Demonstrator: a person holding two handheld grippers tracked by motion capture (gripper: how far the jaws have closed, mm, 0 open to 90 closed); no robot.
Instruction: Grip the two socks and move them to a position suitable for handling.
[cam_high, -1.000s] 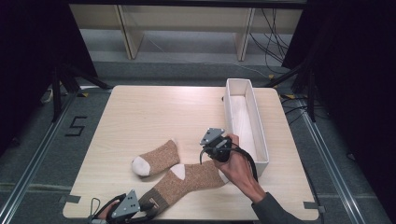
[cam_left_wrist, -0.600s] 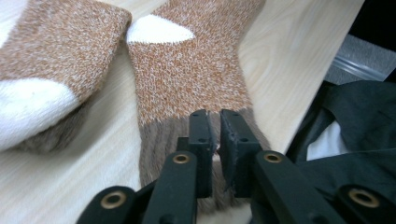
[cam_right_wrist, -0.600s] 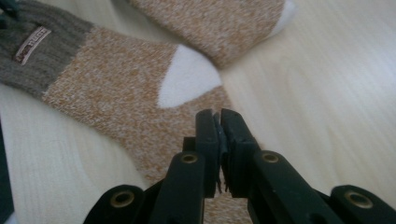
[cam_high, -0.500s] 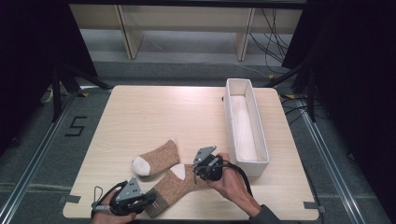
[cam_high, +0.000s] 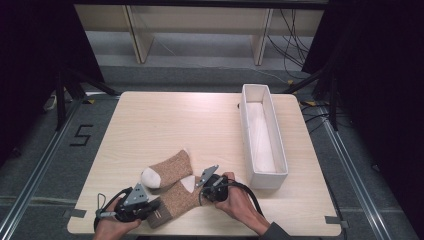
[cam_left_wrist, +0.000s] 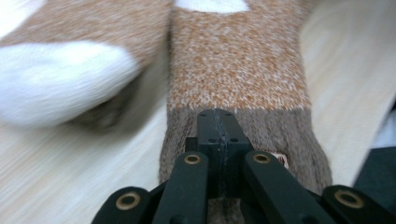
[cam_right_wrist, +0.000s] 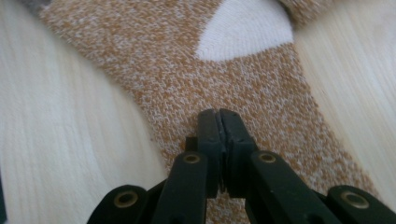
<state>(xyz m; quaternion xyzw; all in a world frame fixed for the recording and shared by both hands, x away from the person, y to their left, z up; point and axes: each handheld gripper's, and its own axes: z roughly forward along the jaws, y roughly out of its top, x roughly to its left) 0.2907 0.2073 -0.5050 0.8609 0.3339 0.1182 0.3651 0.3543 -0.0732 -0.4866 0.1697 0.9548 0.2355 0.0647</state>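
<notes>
Tabletop (cam_high: 165, 125) sock (cam_high: 176, 200) lies pinched between left tongs (cam_high: 156, 209) and right tongs (cam_high: 204, 192).

You are working at a pale wooden table (cam_high: 165, 120) with rounded corners, standing on a grey carpeted floor (cam_high: 45, 170). To your left a black "5" (cam_high: 80, 135) is marked on that floor, and metal rails (cam_high: 30, 172) run along the floor on both sides of the table. Strips of grey tape (cam_high: 332, 220) sit at the table's near corners. Beyond the far edge you see light wooden shelving legs (cam_high: 135, 35) and loose black cables (cam_high: 295, 45) at far right. Black stand legs (cam_high: 75, 82) flank the table, and dark curtains (cam_high: 380, 75) close off both sides.
</notes>
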